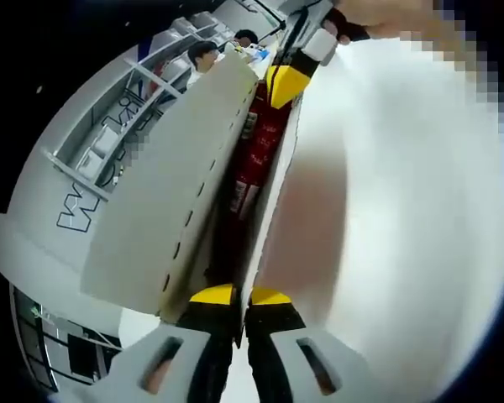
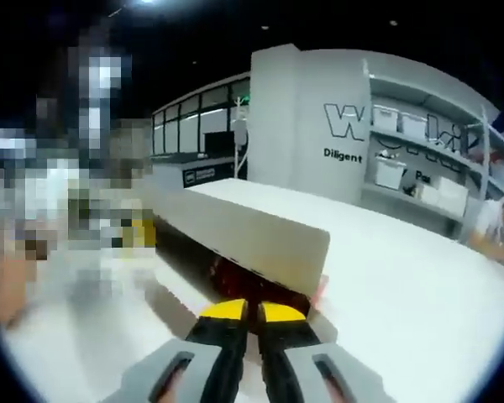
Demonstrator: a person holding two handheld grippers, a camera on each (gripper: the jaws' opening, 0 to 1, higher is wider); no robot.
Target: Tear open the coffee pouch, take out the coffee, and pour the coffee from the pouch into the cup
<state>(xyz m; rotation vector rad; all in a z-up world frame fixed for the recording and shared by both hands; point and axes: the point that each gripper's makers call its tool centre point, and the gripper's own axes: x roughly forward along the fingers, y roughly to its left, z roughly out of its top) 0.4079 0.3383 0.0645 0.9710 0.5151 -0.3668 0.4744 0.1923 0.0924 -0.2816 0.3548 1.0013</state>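
I had both hand-held grippers, left (image 1: 239, 295) and right (image 2: 252, 309), clamped on the red coffee pouch (image 1: 250, 159); uneven pulling risked spilling coffee.

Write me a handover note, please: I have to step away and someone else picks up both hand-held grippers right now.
Left hand-held gripper: jaws closed on one end of the red coffee pouch, which lies in the slot of a white box.
Right hand-held gripper: jaws closed on the opposite end of the pouch; its yellow tips also show at the far end in the left gripper view.
White table is under the box.
Done: pouch gripped at both ends.
I cannot tell whether tearing has begun.
Left: tear it open, take out the coffee, pour it into the cup.
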